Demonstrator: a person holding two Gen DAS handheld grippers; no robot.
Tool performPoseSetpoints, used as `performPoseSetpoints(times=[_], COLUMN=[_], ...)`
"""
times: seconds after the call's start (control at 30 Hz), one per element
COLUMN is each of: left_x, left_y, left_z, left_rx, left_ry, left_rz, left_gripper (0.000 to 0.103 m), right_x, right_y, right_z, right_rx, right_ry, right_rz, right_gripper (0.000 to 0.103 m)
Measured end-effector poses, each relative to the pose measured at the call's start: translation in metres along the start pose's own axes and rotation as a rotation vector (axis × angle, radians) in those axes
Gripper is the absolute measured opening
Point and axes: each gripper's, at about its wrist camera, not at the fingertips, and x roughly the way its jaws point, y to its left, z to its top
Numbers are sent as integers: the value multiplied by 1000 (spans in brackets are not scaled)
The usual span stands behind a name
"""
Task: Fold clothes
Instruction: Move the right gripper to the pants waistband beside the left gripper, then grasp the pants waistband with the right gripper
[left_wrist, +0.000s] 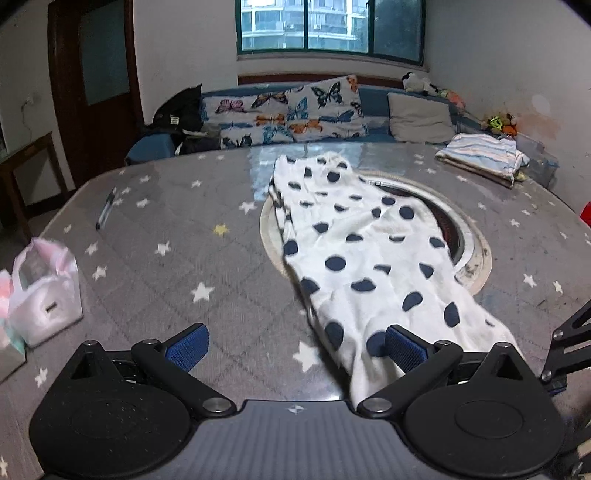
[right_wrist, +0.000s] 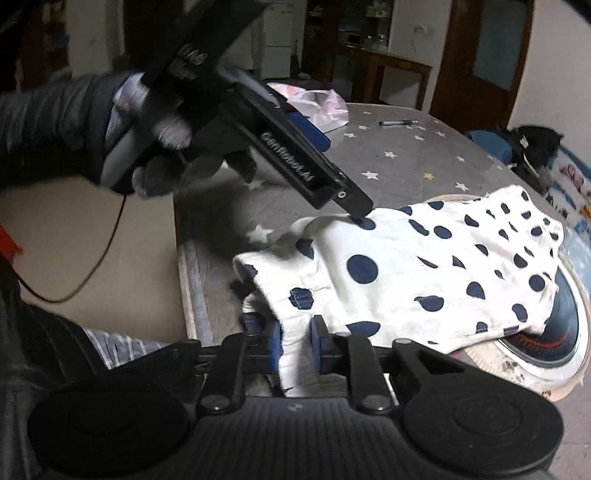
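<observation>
Left wrist cam sits low over table (left_wrist: 155, 236), facing window (left_wrist: 332, 26) at frame top. Right wrist cam faces door (right_wrist: 491, 55), upper right. Both share polka-dot garment (left_wrist: 369, 254) (right_wrist: 443, 266), close up.

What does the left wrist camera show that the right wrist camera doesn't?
Only the left wrist view: the window, butterfly pillows, a folded striped pile, and the left hand-held gripper open. Only the right wrist view: the right hand-held gripper shut on the garment's edge, a gloved hand, a fridge. Both: the polka-dot garment, star tablecloth, pen, plastic bag.
</observation>
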Motion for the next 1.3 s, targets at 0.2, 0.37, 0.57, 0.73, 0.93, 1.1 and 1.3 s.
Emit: performPoseSetpoints(times=[0.2,0.37,0.57,0.73,0.93,1.1,1.3], left_x=[0,-27,-55,-48,-27,-18,-19], left_y=[-17,-16,-27,-54,-76,-83,-69], left_z=[1,-5,-26,-43,-51,-52,-44], left_rx=[72,77,199,335,432,452,401], left_ry=[-12,-68,-98,-100,-126,-153,-166], left_rz=[-79,-165,-244,-248,-218,-236,-236], left_gripper=[103,103,103,103,97,62,34], right_x=[-5,-10,-13,-12,-12,-21,-39], right_y=[-23,-47,-63,-65,-69,-69,-68], right_z=[9,12,14,13,12,9,3], right_rx=[101,174,223,236,253,249,233], right_ry=[-5,-28,-44,-50,-58,-77,-107], right_rz=[52,56,61,66,73,58,29], right_gripper=[10,9,9,9,9,9,23])
